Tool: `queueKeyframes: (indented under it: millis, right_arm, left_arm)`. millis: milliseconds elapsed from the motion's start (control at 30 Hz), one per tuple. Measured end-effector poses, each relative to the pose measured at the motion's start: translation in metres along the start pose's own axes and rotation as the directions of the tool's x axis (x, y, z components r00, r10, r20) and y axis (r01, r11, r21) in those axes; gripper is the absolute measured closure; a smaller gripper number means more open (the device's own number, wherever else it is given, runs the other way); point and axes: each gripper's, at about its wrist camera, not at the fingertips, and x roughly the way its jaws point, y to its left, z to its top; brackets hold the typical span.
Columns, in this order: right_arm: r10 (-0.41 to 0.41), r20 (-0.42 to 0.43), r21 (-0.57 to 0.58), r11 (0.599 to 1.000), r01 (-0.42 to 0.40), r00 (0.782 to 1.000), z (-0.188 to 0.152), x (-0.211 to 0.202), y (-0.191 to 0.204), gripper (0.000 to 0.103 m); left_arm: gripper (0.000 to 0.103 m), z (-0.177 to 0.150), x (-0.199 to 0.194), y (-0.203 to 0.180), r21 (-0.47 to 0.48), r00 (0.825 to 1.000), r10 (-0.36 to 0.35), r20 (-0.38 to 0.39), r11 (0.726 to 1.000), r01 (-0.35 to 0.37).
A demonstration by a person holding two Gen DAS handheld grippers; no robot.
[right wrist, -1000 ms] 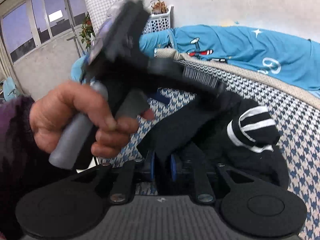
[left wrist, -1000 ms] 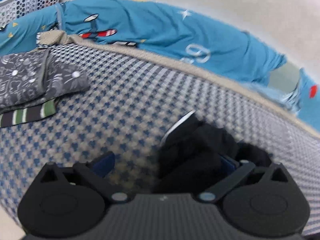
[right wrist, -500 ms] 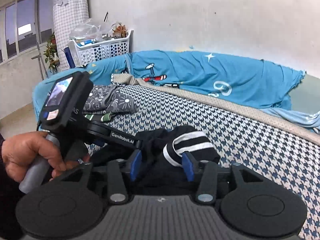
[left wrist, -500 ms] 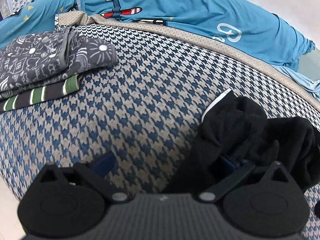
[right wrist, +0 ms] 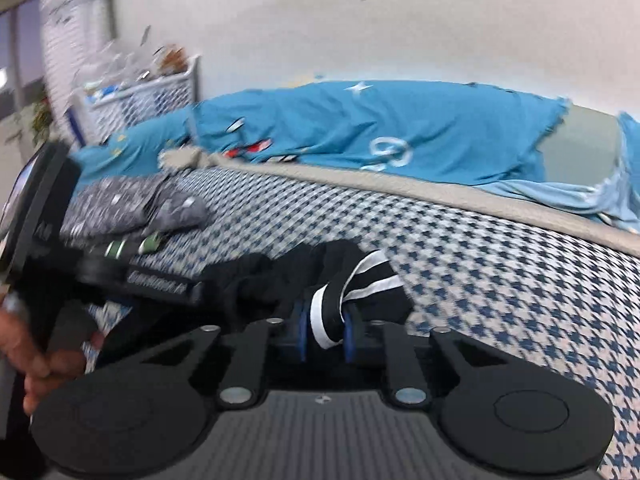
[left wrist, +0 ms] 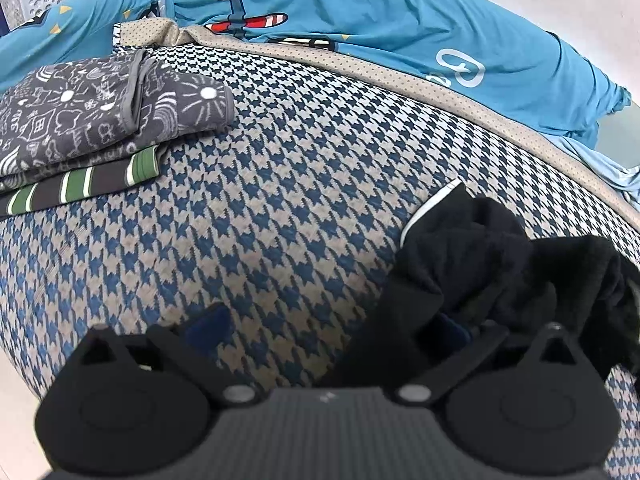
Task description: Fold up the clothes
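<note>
A crumpled black garment (left wrist: 472,256) with a white-striped cuff (right wrist: 360,280) lies on the houndstooth bed cover (left wrist: 280,200). My left gripper (left wrist: 328,328) is open, its right finger buried under the black cloth, its left finger (left wrist: 208,326) over bare cover. My right gripper (right wrist: 326,334) is shut on the striped cuff, low over the bed. The left gripper body (right wrist: 52,240) and the hand holding it show at the left of the right wrist view.
A folded stack, a grey doodle-print piece (left wrist: 100,116) on a green-striped one (left wrist: 80,188), lies at the left of the bed. A blue printed quilt (left wrist: 360,28) lies along the wall. A white laundry basket (right wrist: 152,92) stands at the far left.
My right gripper has closed on the striped cuff; it was open around it half a second ago. The right wrist view has swung and blurred. The left gripper has barely moved.
</note>
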Motion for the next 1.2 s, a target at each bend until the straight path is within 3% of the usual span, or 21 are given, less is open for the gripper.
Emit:
queueKeyframes:
  millis: [267, 433, 700, 867, 1067, 1200]
  right_arm:
    - [-0.154, 0.113, 0.159, 0.978, 0.135, 0.982, 0.018, -0.031, -0.052, 0.092]
    - [-0.239, 0.123, 0.238, 0.950, 0.205, 0.963, 0.021, -0.043, -0.082, 0.093]
    - [-0.392, 0.170, 0.310, 0.892, 0.329, 0.904, 0.025, -0.070, -0.115, 0.093]
    - [-0.469, 0.135, 0.367, 0.842, 0.396, 0.873, 0.024, -0.081, -0.138, 0.093]
    - [-0.480, 0.043, 0.394, 0.814, 0.427, 0.876, 0.014, -0.082, -0.154, 0.091]
    - [-0.496, 0.032, 0.400, 0.802, 0.443, 0.868, 0.010, -0.088, -0.155, 0.075]
  left_arm:
    - [0.000, 0.003, -0.006, -0.006, -0.027, 0.999, -0.036, 0.012, 0.999, 0.036]
    - [0.000, 0.005, -0.010, -0.014, -0.039, 0.998, -0.063, 0.027, 0.997, 0.064]
    - [0.000, 0.006, -0.012, -0.029, -0.043, 0.994, -0.105, 0.037, 0.993, 0.107]
    - [0.000, 0.006, -0.012, -0.038, -0.039, 0.991, -0.132, 0.035, 0.990, 0.134]
    - [0.000, 0.003, -0.009, -0.049, -0.019, 0.989, -0.145, 0.023, 0.989, 0.145]
    - [0.000, 0.000, -0.008, -0.053, -0.002, 0.990, -0.138, 0.019, 0.990, 0.138]
